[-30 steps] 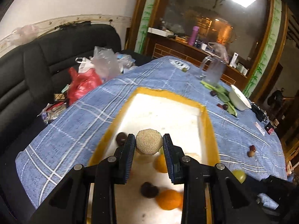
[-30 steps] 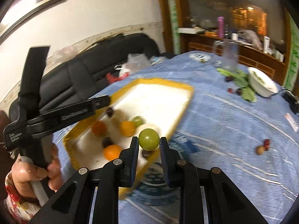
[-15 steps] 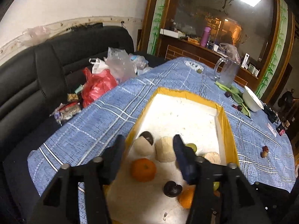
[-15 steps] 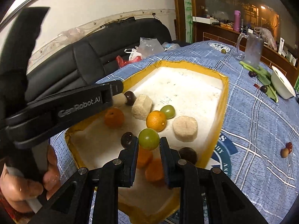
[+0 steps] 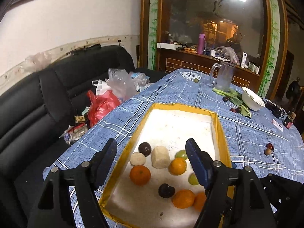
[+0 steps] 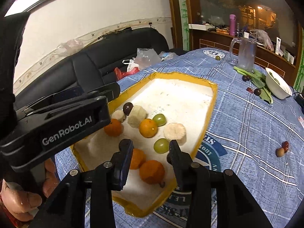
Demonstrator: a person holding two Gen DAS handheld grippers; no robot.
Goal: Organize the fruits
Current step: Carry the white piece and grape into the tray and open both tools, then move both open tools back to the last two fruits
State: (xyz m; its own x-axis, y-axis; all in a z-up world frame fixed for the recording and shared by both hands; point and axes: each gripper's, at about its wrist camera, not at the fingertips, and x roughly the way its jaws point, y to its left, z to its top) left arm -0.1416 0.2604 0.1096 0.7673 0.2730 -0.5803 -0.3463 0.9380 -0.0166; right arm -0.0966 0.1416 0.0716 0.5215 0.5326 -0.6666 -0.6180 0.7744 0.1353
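A yellow-rimmed white tray (image 5: 220, 133) on the blue checked tablecloth holds several oranges, dark plums, green grapes and pale peeled chunks. My left gripper (image 5: 151, 148) hovers over the tray's near left part, its jaws opening wide with nothing pressed between them. A pale chunk (image 5: 160, 159) lies on the tray floor below the gap. My right gripper (image 6: 149, 144) hangs over the tray's near end (image 6: 210, 104), its jaws also opening. A green grape (image 6: 161, 146) rests in the tray just inside its right finger, free of the pads. A hand (image 6: 20, 203) holds the left gripper's handle.
Two small red and brown fruits (image 5: 268, 149) lie loose on the cloth at right. Farther back stand a glass pitcher (image 5: 222, 77), leafy greens with dark plums (image 5: 238, 110) and a white bowl (image 5: 252, 98). Plastic bags (image 5: 102, 102) sit on the black sofa beyond the table's left edge.
The left gripper opened, dropped the pale chunk into the tray and drew back upward. The right gripper carried the green grape over the tray and opened, leaving it there.
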